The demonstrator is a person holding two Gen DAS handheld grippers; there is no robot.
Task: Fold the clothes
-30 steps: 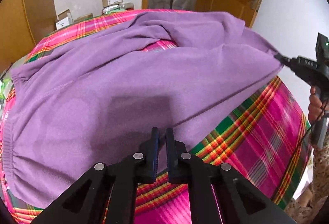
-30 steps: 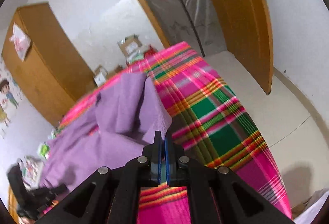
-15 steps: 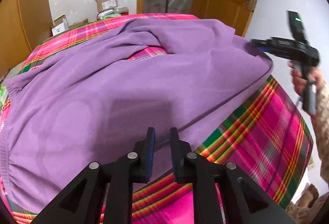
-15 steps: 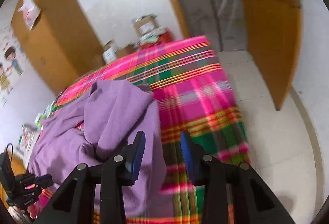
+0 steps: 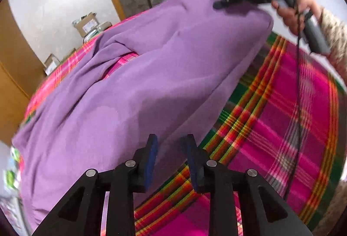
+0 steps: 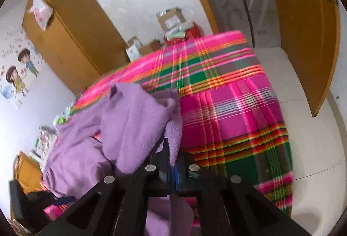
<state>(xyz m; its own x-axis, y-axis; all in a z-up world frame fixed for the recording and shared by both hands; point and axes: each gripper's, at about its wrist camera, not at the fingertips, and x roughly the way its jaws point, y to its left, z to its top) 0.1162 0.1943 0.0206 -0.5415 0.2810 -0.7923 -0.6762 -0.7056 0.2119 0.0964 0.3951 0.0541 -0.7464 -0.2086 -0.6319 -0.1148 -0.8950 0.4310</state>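
A purple fleece garment (image 5: 151,84) lies spread over a pink, green and orange plaid cloth (image 5: 282,127). My left gripper (image 5: 170,150) hovers at the garment's near edge. Its jaws are opening, and the purple hem shows in the gap without being pinched. In the left wrist view my right gripper (image 5: 218,5) sits at the garment's far right corner, held by a person's hand (image 5: 290,12). In the right wrist view the right gripper (image 6: 173,158) is shut on a bunched fold of the purple garment (image 6: 134,119), which drapes over its fingers. The left gripper (image 6: 63,200) shows at the lower left there.
A wooden wardrobe (image 6: 71,36) stands against the far wall, with cardboard boxes (image 6: 171,19) on the floor beyond the cloth. A wooden door (image 6: 303,30) hangs open at the right over pale floor tiles (image 6: 314,149). A cable (image 5: 298,88) trails from the right gripper's handle.
The right gripper let go of the garment's corner, opened wide, then shut on a fold of it. The left jaws parted, and the left gripper rolled and shifted along the near edge.
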